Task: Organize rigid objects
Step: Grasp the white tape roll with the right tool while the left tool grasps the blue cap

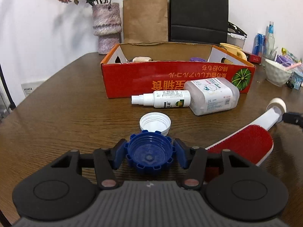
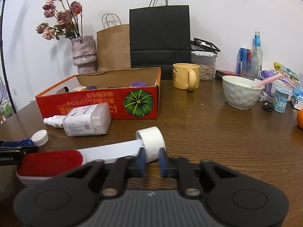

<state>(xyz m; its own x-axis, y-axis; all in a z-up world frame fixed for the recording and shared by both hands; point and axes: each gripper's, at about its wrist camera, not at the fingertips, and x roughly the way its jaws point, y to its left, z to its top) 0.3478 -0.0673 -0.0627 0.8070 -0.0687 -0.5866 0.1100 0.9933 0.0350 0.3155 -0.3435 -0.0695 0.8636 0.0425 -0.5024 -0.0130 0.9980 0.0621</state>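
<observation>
A blue ridged cap (image 1: 149,155) lies open side up on the brown table, with my left gripper (image 1: 150,149) shut on it, both blue pads against its sides. Just beyond it sits a white cap (image 1: 155,123). A small spray bottle (image 1: 164,99) and a clear plastic bottle (image 1: 212,96) lie on their sides in front of the red cardboard box (image 1: 170,79). My right gripper (image 2: 152,158) is shut on the round white handle end (image 2: 151,140) of a lint brush (image 2: 106,151), whose red pad (image 2: 51,158) rests on the table to the left.
The red box (image 2: 98,102) holds a few small items. Behind it stand a vase (image 2: 84,54), a brown bag (image 2: 113,47) and a black bag (image 2: 160,37). A yellow mug (image 2: 186,75), a white bowl (image 2: 241,92), bottles and an orange (image 2: 300,118) crowd the right side.
</observation>
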